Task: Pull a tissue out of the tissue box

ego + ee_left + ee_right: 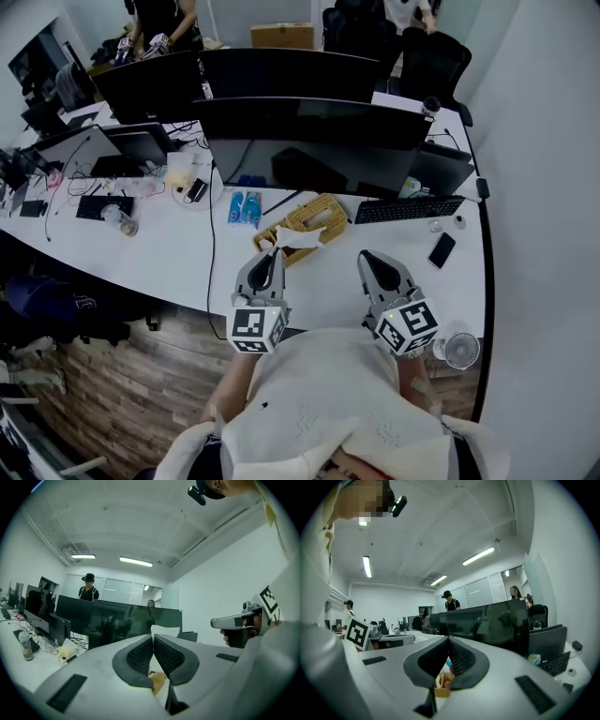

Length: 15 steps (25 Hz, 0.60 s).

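Note:
A woven tan tissue box point(314, 214) lies on the white desk point(169, 258) below the monitors, with a white tissue point(302, 236) standing out of its top. My left gripper point(268, 251) hovers just short of the box's near left corner, jaws shut and empty. In the left gripper view the tissue point(166, 631) shows just past the closed left gripper point(153, 638), and a bit of box point(158, 681) shows under the jaws. My right gripper point(367, 255) hangs to the right of the box, shut on nothing. In the right gripper view the box point(439, 686) peeks below the right gripper point(448, 639).
Dark monitors point(309, 141) stand right behind the box. A keyboard point(408, 209) and a phone point(442, 249) lie to the right, a small fan point(461, 350) at the desk's near right corner. Blue packets point(246, 208) lie left of the box. People stand at the far desks.

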Motion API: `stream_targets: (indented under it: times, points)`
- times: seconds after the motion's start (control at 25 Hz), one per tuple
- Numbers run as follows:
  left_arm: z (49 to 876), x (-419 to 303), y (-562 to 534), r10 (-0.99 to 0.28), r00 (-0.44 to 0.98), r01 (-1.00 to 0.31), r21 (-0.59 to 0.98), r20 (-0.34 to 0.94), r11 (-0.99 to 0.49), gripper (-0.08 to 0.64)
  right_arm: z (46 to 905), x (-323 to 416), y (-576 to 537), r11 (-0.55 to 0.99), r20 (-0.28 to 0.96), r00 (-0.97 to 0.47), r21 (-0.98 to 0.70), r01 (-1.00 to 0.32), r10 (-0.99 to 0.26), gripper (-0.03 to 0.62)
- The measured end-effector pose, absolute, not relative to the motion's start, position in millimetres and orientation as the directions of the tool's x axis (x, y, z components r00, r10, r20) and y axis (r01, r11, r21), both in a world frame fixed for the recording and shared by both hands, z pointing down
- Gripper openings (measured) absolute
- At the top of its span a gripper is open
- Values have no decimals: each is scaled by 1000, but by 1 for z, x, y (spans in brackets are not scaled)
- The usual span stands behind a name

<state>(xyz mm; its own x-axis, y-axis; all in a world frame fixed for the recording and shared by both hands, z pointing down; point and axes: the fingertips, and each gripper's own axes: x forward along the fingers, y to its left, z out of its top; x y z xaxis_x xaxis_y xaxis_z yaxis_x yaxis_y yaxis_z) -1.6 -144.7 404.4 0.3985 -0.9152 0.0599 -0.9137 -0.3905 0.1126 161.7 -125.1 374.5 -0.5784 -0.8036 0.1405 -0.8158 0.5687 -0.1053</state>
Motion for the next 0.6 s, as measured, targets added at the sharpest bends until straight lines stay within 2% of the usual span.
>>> stream_targets:
  times: [0.6]
  points:
    - [384, -10, -148, -923, 383, -919, 116, 29, -378, 14, 354, 172, -127, 553, 104, -561, -92, -828, -822, 0]
